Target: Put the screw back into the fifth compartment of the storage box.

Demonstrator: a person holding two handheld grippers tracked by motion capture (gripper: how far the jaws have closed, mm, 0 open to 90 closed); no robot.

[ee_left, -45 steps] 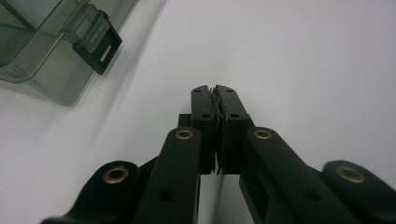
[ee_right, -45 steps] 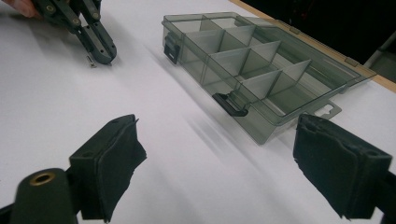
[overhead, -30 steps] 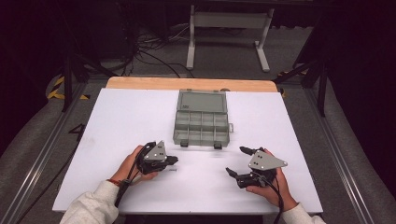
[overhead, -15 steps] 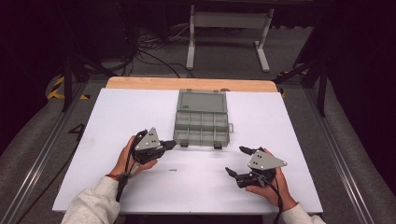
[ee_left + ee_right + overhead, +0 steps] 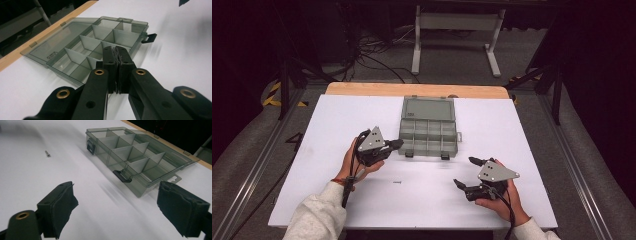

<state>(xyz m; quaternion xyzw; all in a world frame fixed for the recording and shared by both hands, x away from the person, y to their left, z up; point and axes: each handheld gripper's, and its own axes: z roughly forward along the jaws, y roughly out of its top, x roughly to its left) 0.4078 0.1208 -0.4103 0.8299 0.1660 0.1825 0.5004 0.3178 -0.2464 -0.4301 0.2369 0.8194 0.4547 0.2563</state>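
Observation:
A smoky-grey compartment box (image 5: 428, 127) lies open at the middle of the white table, its lid flat behind it and its cells bare. My left gripper (image 5: 396, 144) is raised off the table with its tips just over the box's front left corner. In the left gripper view its pads (image 5: 117, 53) are pressed together over a near cell of the box (image 5: 82, 47), and I see nothing between them. My right gripper (image 5: 464, 171) rests low at the front right, jaws wide apart and empty. A small screw (image 5: 397, 182) lies on the table between the two hands.
The right gripper view shows the screw (image 5: 47, 153) far left of the box (image 5: 140, 157), whose two black latches face me. The white table (image 5: 337, 125) has a wooden strip (image 5: 412, 90) along its far edge. A metal stand and cables are on the floor behind.
My left gripper has lifted off the table and moved forward and right to the box's front left corner, jaws still shut. The right gripper and the screw have stayed put.

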